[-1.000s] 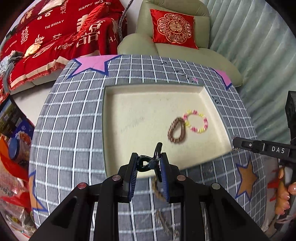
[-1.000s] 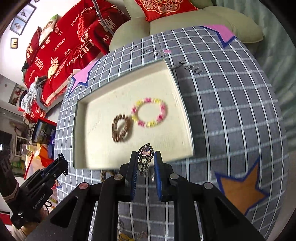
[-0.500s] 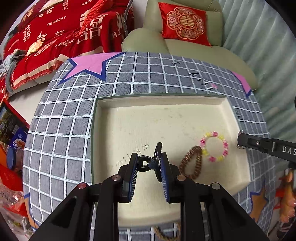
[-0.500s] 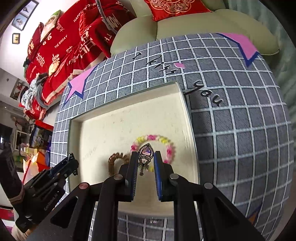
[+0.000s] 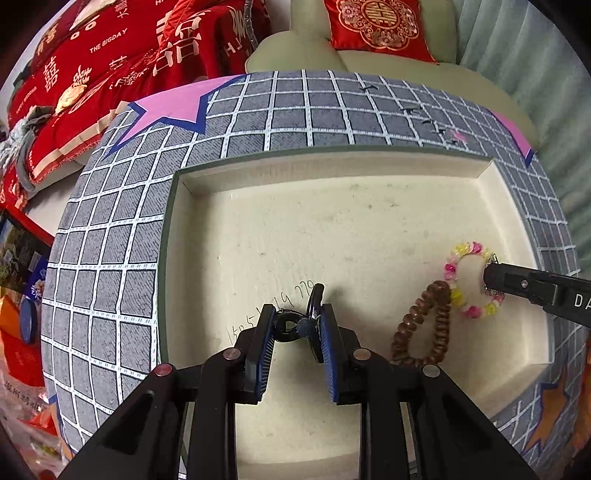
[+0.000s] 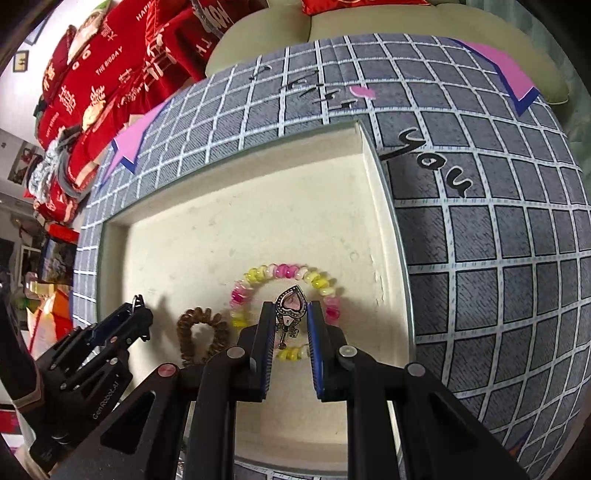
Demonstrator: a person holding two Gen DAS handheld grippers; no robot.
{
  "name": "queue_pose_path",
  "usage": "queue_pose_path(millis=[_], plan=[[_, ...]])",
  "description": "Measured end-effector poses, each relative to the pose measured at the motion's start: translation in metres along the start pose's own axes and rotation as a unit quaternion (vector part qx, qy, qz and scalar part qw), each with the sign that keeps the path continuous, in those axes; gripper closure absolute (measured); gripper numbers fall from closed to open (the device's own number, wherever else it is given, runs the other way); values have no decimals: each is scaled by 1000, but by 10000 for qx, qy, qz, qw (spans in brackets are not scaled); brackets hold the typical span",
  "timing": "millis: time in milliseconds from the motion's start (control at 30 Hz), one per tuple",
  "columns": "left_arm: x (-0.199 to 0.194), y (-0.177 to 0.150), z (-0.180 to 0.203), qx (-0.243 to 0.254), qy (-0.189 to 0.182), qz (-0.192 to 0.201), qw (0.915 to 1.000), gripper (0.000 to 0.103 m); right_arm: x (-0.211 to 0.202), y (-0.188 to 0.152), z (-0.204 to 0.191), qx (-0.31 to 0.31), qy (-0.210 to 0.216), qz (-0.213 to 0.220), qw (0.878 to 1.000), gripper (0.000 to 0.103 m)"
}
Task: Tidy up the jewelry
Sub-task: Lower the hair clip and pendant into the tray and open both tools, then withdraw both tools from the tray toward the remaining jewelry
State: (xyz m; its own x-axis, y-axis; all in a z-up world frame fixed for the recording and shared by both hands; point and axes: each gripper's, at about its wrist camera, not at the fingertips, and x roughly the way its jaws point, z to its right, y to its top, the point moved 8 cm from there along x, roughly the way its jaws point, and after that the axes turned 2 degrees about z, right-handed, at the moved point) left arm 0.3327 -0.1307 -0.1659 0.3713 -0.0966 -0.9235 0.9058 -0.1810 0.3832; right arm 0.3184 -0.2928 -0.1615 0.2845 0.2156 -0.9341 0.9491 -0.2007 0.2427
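Observation:
My left gripper (image 5: 295, 318) is shut on a black hair clip (image 5: 303, 325) and hangs low over the middle of the cream tray (image 5: 332, 162). In the right wrist view my right gripper (image 6: 290, 308) is shut on a silver heart pendant (image 6: 291, 305) with a pink stone, just above the pink and yellow bead bracelet (image 6: 284, 271). That bracelet (image 5: 451, 264) and a brown bead bracelet (image 5: 421, 325) lie in the tray's right part. The brown bracelet (image 6: 192, 325) sits left of my right gripper. The left gripper (image 6: 125, 326) shows at the left of the right wrist view.
The tray (image 6: 380, 199) rests on a grey checked cloth (image 5: 110, 258) with pink stars. Behind the table stand a pale green sofa (image 5: 295, 51), a red cushion (image 5: 376, 26) and red bedding (image 5: 110, 55). Clutter lies on the floor at the left.
Both grippers have moved forward from the table's near edge to over the tray and sunk closer to it. Each still holds its item; the bracelets have not moved.

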Motion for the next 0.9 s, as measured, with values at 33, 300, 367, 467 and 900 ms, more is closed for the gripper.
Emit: queue_pose_path(millis=[33, 300, 367, 467, 900], plan=[[2, -1, 0, 31, 23, -25, 10000, 69, 1, -1, 1, -9, -26, -21, 10000, 84], [2, -1, 1, 118, 129, -45, 9998, 69, 0, -2, 1, 101, 108, -11, 9999, 56], [1, -1, 0, 75, 111, -44, 9999, 69, -6, 0, 0, 148, 202, 67, 9997, 55], [-3, -1, 1, 68, 85, -43, 9999, 69, -17, 3, 0, 284, 395, 180, 9987, 50], [-37, 6, 1, 21, 24, 398, 9992, 0, -66, -10, 6, 814, 921, 517, 9911, 44]])
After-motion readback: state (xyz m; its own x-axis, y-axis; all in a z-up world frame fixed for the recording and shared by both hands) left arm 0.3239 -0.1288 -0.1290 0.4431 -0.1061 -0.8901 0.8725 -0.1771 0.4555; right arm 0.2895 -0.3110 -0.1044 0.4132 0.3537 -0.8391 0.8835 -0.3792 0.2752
